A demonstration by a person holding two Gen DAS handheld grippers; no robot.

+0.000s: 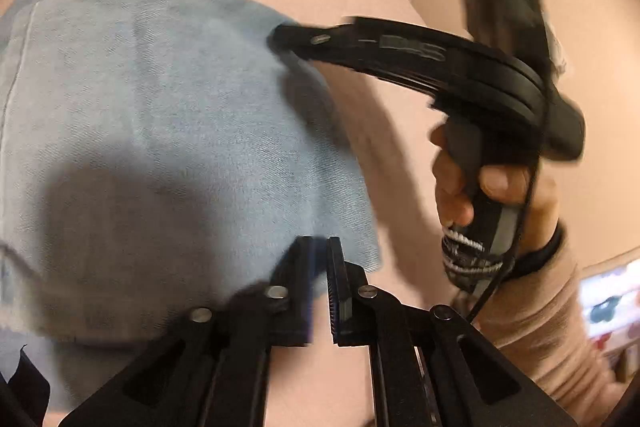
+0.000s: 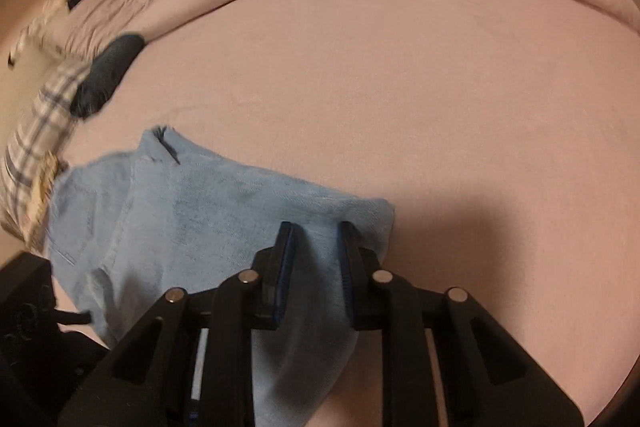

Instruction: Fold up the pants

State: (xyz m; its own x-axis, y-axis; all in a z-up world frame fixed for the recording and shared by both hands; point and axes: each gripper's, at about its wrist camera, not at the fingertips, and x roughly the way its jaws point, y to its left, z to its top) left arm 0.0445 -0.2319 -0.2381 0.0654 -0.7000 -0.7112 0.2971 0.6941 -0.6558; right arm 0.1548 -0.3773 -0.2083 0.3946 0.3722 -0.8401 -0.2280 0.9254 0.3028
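L gripper (image 1: 320,291) clenched on pants (image 1: 160,107) corner; R gripper (image 2: 316,267) grasping denim fold mid-bed (image 2: 400,67). Risk: thin pinch slips, fold collapses.

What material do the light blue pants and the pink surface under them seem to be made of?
The light blue pants look like washed cotton denim: fine diagonal weave, faded matte colour, stitched seams. The pink bed cover looks like soft brushed fabric, perhaps microfibre or fleece: matte, slightly fuzzy, no visible weave. Motion blur leaves both uncertain.

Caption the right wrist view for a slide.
Right gripper straddling a fold of light-blue denim pants on a pink bed.
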